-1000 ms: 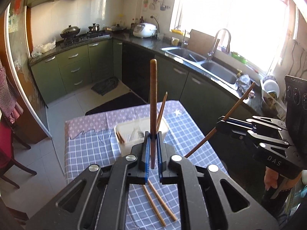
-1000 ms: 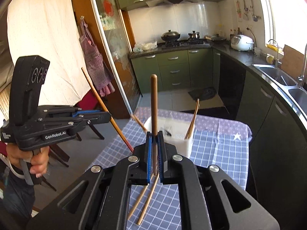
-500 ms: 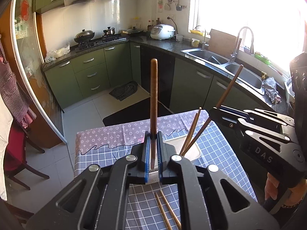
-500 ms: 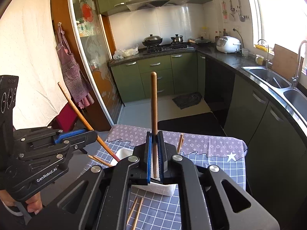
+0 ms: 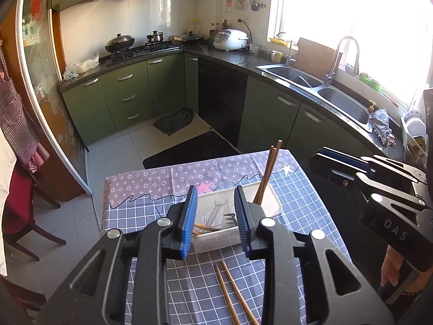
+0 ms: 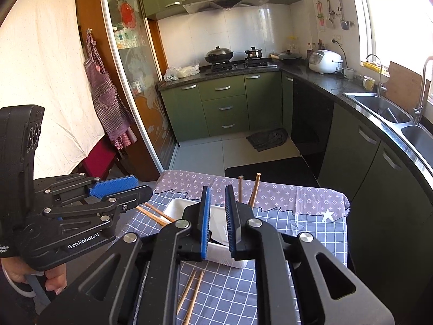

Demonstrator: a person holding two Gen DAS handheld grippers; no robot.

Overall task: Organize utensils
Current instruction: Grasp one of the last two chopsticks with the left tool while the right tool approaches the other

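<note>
A white utensil basket (image 5: 268, 203) stands on the checked tablecloth (image 5: 151, 216). Two wooden chopsticks (image 5: 266, 173) lean upright in its right end; a black fork (image 5: 230, 219) and other utensils lie inside. My left gripper (image 5: 213, 216) is open and empty just above the basket. My right gripper (image 6: 216, 214) is open and empty over the same basket (image 6: 178, 207), where the upright chopsticks (image 6: 254, 189) show behind it. Two loose chopsticks (image 5: 232, 292) lie on the cloth in front of the basket; they also show in the right wrist view (image 6: 192, 295).
Two more chopsticks (image 6: 154, 214) lie on the cloth left of the basket. The other hand-held gripper shows at the right in the left wrist view (image 5: 379, 189) and at the left in the right wrist view (image 6: 81, 211). Green cabinets (image 5: 130, 94) and a sink (image 5: 338, 94) surround the table.
Both grippers held an upright chopstick each; both have opened and let go. The two chopsticks now stand in the basket's right end.
</note>
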